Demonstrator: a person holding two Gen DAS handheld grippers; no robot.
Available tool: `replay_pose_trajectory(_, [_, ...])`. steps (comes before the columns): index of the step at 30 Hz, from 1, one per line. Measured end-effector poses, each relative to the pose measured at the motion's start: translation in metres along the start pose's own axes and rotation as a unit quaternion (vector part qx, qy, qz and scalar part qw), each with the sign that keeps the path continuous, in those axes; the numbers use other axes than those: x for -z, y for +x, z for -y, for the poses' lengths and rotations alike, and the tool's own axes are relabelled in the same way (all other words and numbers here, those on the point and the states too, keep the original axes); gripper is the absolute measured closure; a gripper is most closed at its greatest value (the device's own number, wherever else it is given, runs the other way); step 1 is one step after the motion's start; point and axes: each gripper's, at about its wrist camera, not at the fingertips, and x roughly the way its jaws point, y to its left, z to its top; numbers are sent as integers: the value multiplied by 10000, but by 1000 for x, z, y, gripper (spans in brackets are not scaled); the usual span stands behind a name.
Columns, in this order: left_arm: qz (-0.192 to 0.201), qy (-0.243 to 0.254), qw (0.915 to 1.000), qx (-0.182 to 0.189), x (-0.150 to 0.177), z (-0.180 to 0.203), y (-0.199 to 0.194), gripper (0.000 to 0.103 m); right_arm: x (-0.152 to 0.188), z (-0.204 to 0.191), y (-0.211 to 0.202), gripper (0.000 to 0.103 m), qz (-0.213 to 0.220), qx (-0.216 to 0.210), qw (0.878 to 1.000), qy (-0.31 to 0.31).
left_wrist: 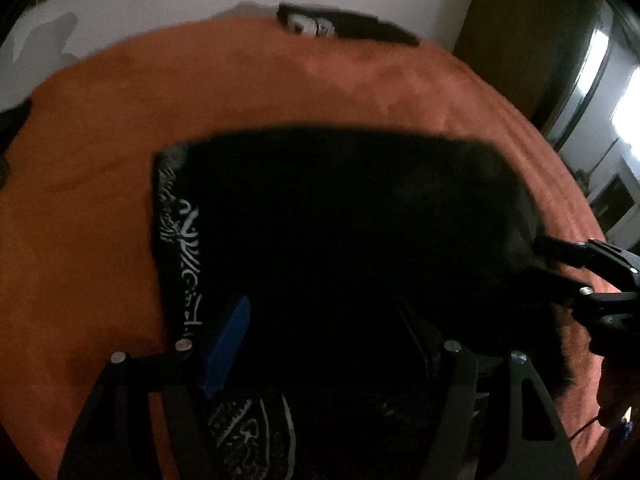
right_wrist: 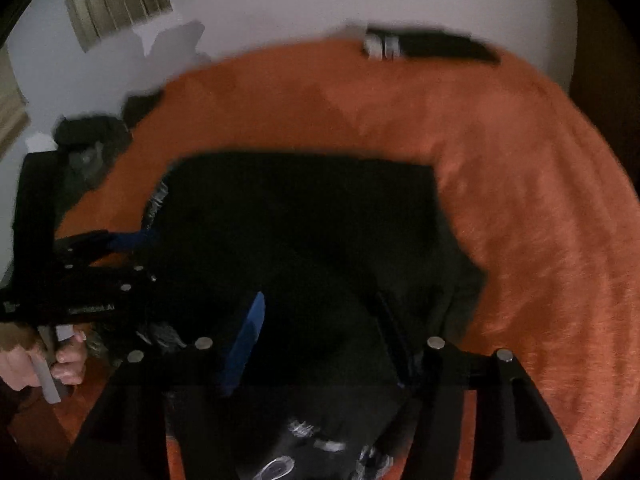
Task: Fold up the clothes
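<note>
A black garment with white print (left_wrist: pixel 340 220) lies partly folded on an orange blanket (left_wrist: pixel 100 140); it also shows in the right wrist view (right_wrist: pixel 304 220). My left gripper (left_wrist: pixel 320 320) is open over its near left part, blue-padded finger (left_wrist: pixel 228 344) at the printed edge. My right gripper (right_wrist: pixel 320 328) is open over the garment's near right part, with its blue pad (right_wrist: pixel 248 340) above the cloth. The right gripper shows at the right in the left wrist view (left_wrist: pixel 560 268), its fingers at the garment's right edge. The left gripper shows at the left in the right wrist view (right_wrist: pixel 120 240).
A folded black garment with a white label (left_wrist: pixel 344 26) lies at the blanket's far edge, by the white wall; it also shows in the right wrist view (right_wrist: pixel 432 46). Dark clothes (right_wrist: pixel 88 140) pile at the far left. A window (left_wrist: pixel 600 80) is at the right.
</note>
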Motion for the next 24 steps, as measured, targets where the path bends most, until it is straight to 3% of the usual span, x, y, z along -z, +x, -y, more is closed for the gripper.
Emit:
replay_pose_trajectory(2, [34,57,9999,-82,-1,3,-10,31,4,6,16,47,-250,-40,9996,79])
replay_pose_trajectory(4, [277,135,9995,64,-10,3,-29,31,-2,10,5,47,-161,-133,9997,156])
replay_pose_trajectory(8, [606,531,9967,98,-48,6,-42,26,-37,17,-29,47,463,-186,9988,-14])
replay_pose_trajectory(11, [232,648,9976,-14,-69,3,0,26,-64,29,-11,47,338,-235,9991,130])
replay_pose_trajectory(13, [-161,620,9978,-168,-72,-1,37,26,-70,34,22,47,-44,-288,9994,210])
replay_pose_trajectory(16, [-67,499,9987,-125,-70,-6,34,26,-65,35,55,47,-335,-204,9992,33])
replay_pose_trajectory(18, [193,428,9989,-60,-71,-10,6,26,-66,32,42,47,-232,-169,9996,-15])
replay_pose_trajectory(20, [456,334,9984,37,-69,-17,-23,26,-62,38,7,47,6,-407,9990,166])
replay_pose_trajectory(24, [339,176,9988,321,-47,-39,-49,25,-36,58,-42,34,155,-720,9958,541])
